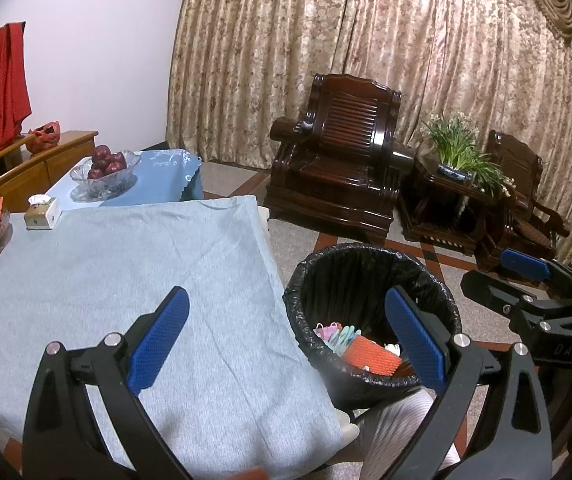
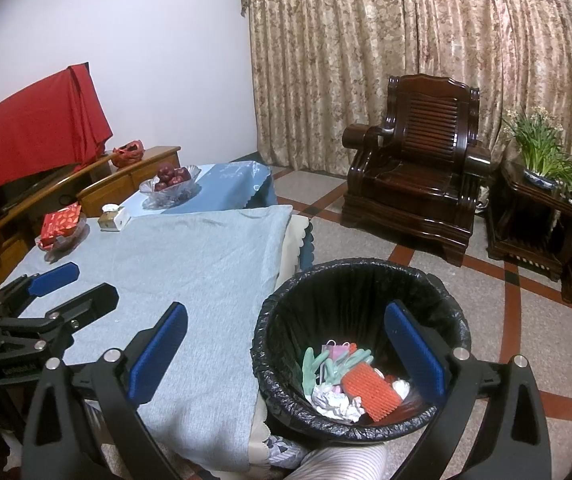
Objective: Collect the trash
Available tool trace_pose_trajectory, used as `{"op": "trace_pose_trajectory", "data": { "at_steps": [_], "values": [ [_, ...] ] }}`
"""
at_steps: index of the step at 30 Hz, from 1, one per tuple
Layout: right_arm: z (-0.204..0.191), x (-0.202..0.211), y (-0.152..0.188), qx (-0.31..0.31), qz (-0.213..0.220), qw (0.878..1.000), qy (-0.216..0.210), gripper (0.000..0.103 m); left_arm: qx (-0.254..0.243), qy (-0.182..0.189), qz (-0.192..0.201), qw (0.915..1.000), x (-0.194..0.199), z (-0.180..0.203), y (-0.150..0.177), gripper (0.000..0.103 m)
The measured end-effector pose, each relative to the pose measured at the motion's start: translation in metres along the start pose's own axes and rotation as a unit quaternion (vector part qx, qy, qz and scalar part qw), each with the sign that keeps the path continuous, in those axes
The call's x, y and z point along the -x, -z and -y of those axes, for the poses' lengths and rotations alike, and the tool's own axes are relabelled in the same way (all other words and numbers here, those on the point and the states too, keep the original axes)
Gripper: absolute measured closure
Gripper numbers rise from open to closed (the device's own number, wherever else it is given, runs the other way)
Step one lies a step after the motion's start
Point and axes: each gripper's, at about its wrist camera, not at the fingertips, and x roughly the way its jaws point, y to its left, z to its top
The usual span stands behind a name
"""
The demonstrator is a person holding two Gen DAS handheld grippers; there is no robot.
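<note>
Both grippers, left [image 1: 286,340] and right [image 2: 286,348], are hanging with jaws apart, holding nothing. The trash [image 2: 349,384] is lying inside the bin [image 2: 270,320], right of the table [image 2: 190,264].

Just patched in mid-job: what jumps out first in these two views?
The black-lined trash bin beside the table's near corner, holding an orange brush, green gloves and crumpled paper. Both grippers, left and right, hang open and empty. Farther back, a bowl of red apples sits on the blue cloth.
</note>
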Motion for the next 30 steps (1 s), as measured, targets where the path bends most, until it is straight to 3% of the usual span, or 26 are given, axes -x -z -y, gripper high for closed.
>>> {"op": "trace_pose_trajectory", "data": {
  "at_steps": [30],
  "values": [
    [-0.0024, -0.0006, -0.0010, -0.001, -0.002, 1.000, 0.000, 0.006, -0.001, 0.001, -0.002, 1.0000, 0.0020, -0.0012, -0.0017, 0.007]
  ]
}}
